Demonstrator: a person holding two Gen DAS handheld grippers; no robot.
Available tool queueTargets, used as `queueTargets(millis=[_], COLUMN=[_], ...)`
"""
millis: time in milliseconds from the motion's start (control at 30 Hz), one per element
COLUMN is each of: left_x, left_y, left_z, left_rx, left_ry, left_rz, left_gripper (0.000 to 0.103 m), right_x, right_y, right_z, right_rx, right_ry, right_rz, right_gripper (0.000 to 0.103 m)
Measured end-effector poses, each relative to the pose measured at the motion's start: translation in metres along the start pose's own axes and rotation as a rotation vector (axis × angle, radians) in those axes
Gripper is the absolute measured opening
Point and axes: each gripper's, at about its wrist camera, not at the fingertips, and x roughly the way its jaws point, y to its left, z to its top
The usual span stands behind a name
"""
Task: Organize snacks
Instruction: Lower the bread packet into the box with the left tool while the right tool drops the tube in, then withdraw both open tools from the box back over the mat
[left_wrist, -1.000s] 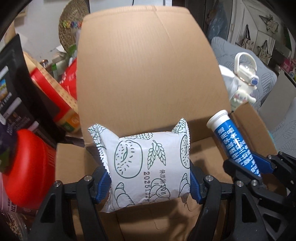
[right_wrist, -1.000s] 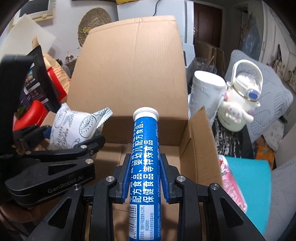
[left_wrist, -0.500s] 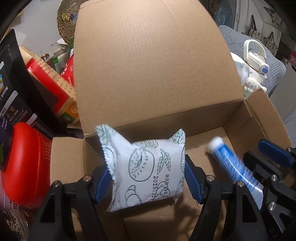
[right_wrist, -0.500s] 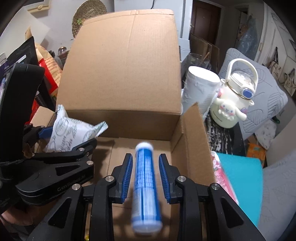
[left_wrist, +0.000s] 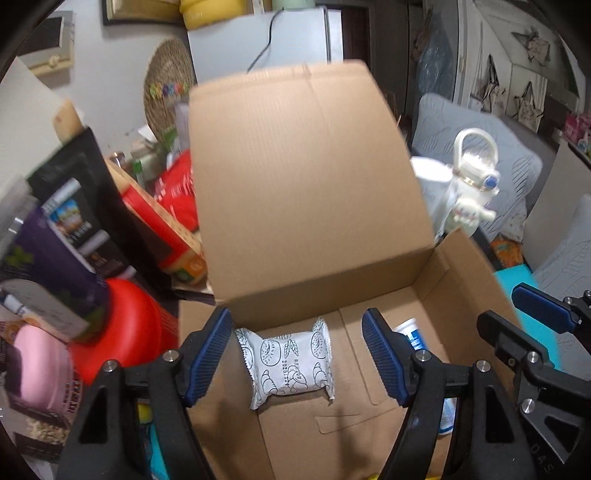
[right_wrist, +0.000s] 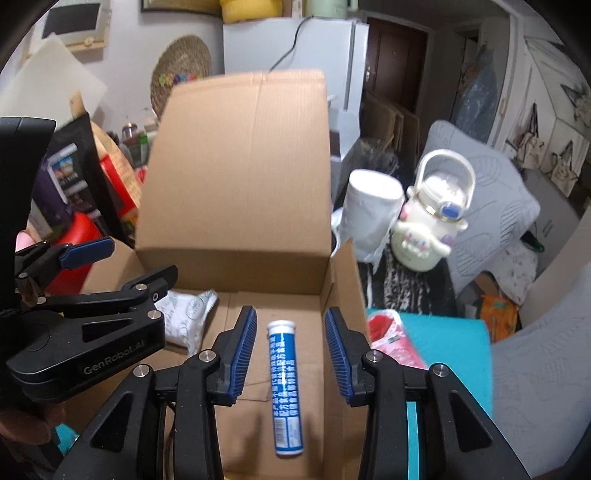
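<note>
An open cardboard box (left_wrist: 306, 206) stands in front of me, its tall flap up at the back. A white snack packet with green drawings (left_wrist: 288, 363) lies flat on the box floor, below my open left gripper (left_wrist: 297, 354). A blue tube with a white cap (right_wrist: 283, 384) lies on the box floor below my open right gripper (right_wrist: 290, 356). The packet also shows in the right wrist view (right_wrist: 188, 314), partly behind the left gripper body. The tube's cap end peeks out in the left wrist view (left_wrist: 410, 332). Both grippers hold nothing.
Left of the box are a red container (left_wrist: 125, 325), a black and purple bag (left_wrist: 62, 236) and a red carton (left_wrist: 159, 221). Right of it stand a white roll (right_wrist: 369, 206), a white character bottle (right_wrist: 432, 221), a pink packet (right_wrist: 391, 339) and a teal surface (right_wrist: 454, 350).
Both grippers opened. The tube dropped from the right gripper and the packet from the left; both now lie on the box floor. Both grippers rose and drew back.
</note>
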Motion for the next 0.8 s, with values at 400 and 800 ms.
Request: queueTargets(millis=[400,800], left_x=[-0.081,-0.153], left_y=[0.013,0.026], left_z=[0.007,-0.02], left_rx=[-0.017,-0.004], left_ry=[-0.125,-0.224], left_rz=[-0.018,-0.066], left_gripper=[0.073,0.073], right_x=[-0.081,-0.155], right_y=[0.011,0.014], right_z=[0.004,-0.023], right_rx=[-0.011,0.011], right_ry=[-0.142,-0.3], right_rz=[-0.009,-0.01], right_gripper=[0.039,0.06])
